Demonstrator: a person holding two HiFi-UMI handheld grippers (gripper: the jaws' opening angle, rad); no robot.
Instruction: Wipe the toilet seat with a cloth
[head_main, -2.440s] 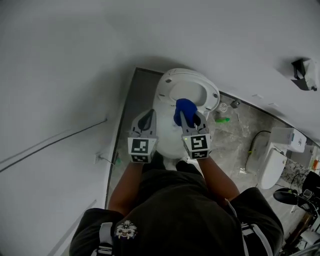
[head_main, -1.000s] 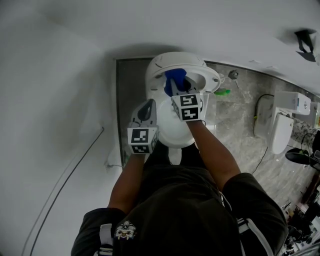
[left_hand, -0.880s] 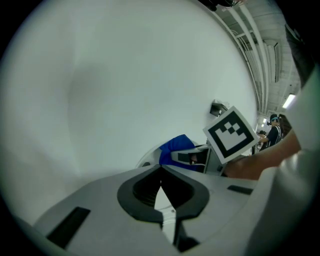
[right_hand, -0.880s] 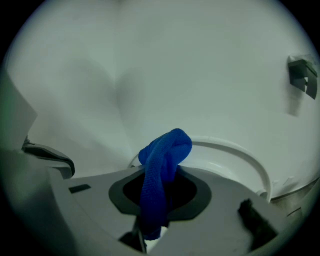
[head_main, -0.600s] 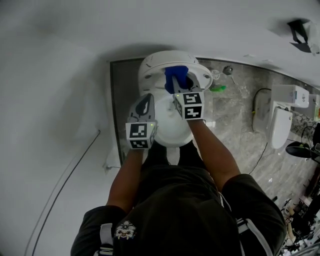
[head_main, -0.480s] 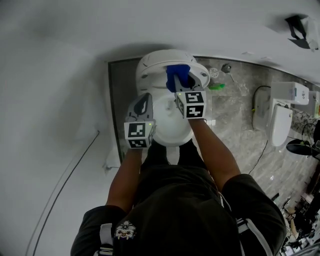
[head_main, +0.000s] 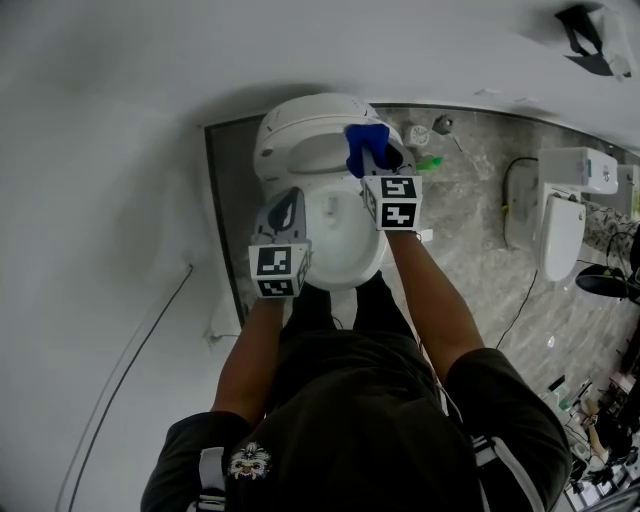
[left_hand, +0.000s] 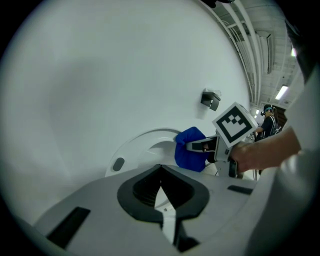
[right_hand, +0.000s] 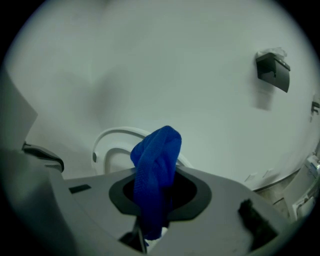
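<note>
A white toilet (head_main: 300, 140) stands against the wall, its seat ring (head_main: 372, 262) round the bowl. My right gripper (head_main: 374, 163) is shut on a bunched blue cloth (head_main: 365, 146), which sits at the back right of the seat rim. In the right gripper view the cloth (right_hand: 155, 165) fills the jaws and hides the fingertips. My left gripper (head_main: 290, 207) hovers over the left side of the seat, shut and holding nothing. The left gripper view shows its jaws (left_hand: 161, 170) together, with the cloth (left_hand: 190, 148) and the right gripper (left_hand: 202, 145) beyond them.
A second white toilet (head_main: 558, 228) stands on the grey tiled floor (head_main: 470, 220) at the right. A green object (head_main: 430, 162) lies beside the toilet. A black paper holder (head_main: 585, 20) hangs on the wall. A thin cable (head_main: 130, 350) runs along the left wall.
My right gripper has carried the blue cloth from the back middle of the seat to the right, round the rim. The left gripper has stayed over the left side of the seat.
</note>
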